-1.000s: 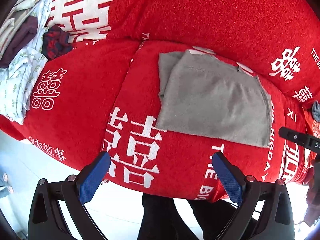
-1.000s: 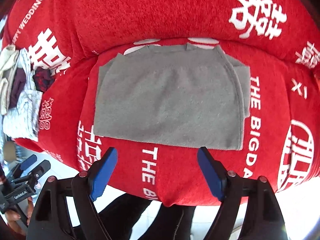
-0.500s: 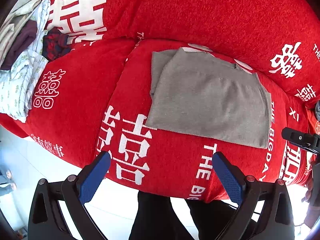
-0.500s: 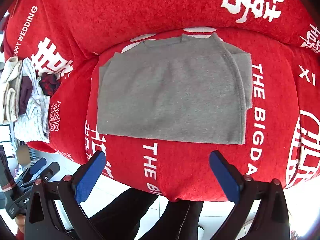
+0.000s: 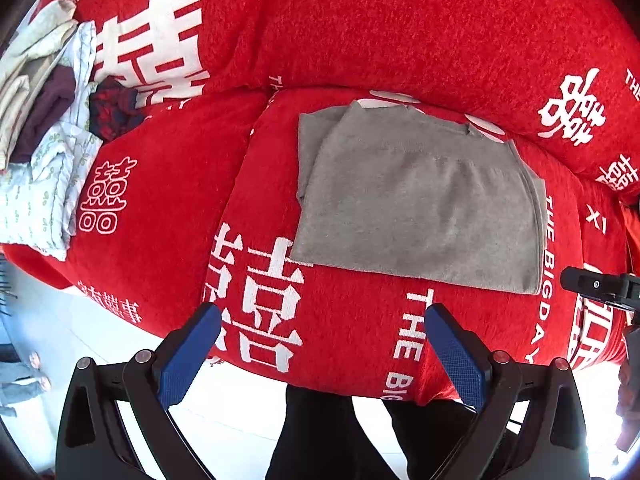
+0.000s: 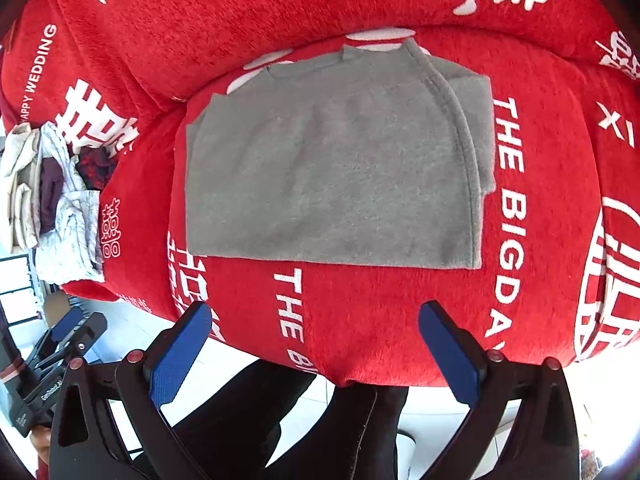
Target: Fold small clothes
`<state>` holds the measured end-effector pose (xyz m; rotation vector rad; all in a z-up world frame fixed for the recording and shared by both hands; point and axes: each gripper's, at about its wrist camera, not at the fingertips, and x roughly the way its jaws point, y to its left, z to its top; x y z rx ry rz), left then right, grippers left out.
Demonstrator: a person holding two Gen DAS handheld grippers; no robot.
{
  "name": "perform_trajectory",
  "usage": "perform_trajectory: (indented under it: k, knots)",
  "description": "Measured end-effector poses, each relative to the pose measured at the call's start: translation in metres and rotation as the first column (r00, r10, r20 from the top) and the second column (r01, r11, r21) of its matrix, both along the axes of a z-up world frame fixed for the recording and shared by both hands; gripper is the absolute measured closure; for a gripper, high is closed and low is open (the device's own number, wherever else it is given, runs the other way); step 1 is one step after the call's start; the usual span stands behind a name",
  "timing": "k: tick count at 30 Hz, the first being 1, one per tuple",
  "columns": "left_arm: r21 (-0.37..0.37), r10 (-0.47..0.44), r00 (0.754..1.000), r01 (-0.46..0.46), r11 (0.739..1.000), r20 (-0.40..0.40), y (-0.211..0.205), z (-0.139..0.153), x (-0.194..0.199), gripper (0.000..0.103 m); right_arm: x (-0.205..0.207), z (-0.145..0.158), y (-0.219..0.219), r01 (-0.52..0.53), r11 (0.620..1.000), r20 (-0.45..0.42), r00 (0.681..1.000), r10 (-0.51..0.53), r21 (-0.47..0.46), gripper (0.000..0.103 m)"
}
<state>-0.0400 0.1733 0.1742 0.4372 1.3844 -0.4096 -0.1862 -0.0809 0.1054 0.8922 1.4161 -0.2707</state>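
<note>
Both grippers, left gripper (image 5: pixel 322 346) and right gripper (image 6: pixel 316 344), hang wide and empty, so pinch the soft grey folded top's (image 6: pixel 332 168) near corners together and fold evenly toward the far edge on the red cushion (image 6: pixel 360 320).

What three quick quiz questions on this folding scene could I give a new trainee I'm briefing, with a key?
1. What colour is the garment on the red cover?
2. True or false: the right gripper is clamped on the garment.
3. In the left wrist view, the pile of other clothes lies: A) left of the garment, B) on top of it.

Key: 1 grey; 2 false, its jaws are open and empty; 3 A.
</note>
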Motion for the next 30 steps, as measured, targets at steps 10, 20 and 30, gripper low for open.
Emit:
perform_trajectory:
  k: [10, 20, 30]
  knots:
    - [0.036, 0.022, 1.000, -0.022, 0.999, 0.008, 0.001, 0.003, -0.006, 0.001, -0.009, -0.010, -0.016, 0.056, 0.998, 0.010, 0.998, -0.056, 0.038, 0.000]
    - [0.109, -0.075, 0.997, 0.075, 0.991, -0.008, -0.005, -0.007, -0.035, 0.001, -0.025, -0.032, -0.024, 0.131, 0.986, 0.000, 0.991, -0.132, 0.100, 0.000]
    - [0.076, -0.182, 0.980, 0.188, 0.979, -0.077, 0.006, -0.035, -0.018, 0.001, -0.029, -0.040, -0.007, 0.249, 0.967, -0.051, 0.968, -0.246, 0.060, 0.000]
